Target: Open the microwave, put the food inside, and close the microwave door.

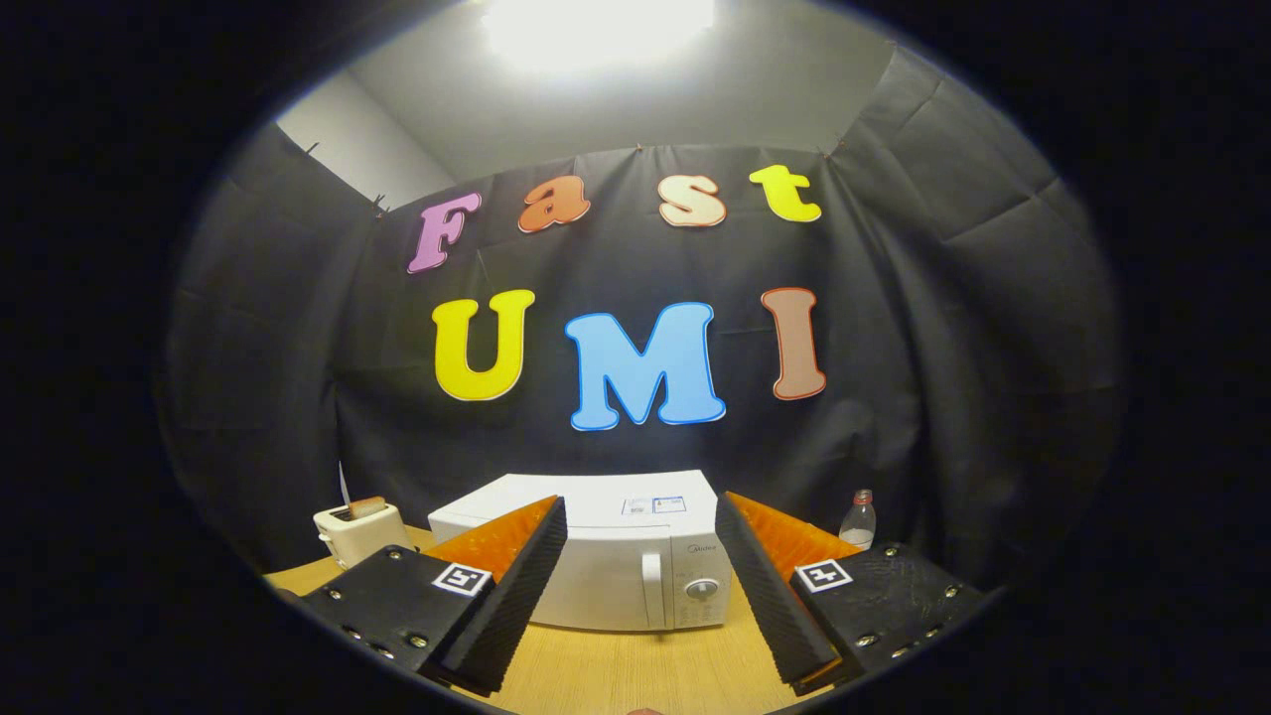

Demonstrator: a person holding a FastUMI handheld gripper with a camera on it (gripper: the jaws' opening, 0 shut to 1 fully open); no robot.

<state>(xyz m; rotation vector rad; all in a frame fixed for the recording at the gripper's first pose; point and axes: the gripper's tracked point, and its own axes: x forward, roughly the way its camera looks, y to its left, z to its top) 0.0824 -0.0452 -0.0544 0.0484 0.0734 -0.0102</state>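
White microwave point(616, 566), door closed.

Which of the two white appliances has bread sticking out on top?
The small toaster, left of the microwave; the open claw frames the larger microwave instead.

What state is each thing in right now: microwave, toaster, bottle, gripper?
microwave: door shut, standing on the table beyond the fingers.
toaster: upright, a slice of bread sticking out of its slot.
bottle: upright, cap on, right of the microwave.
gripper: open, holding nothing.
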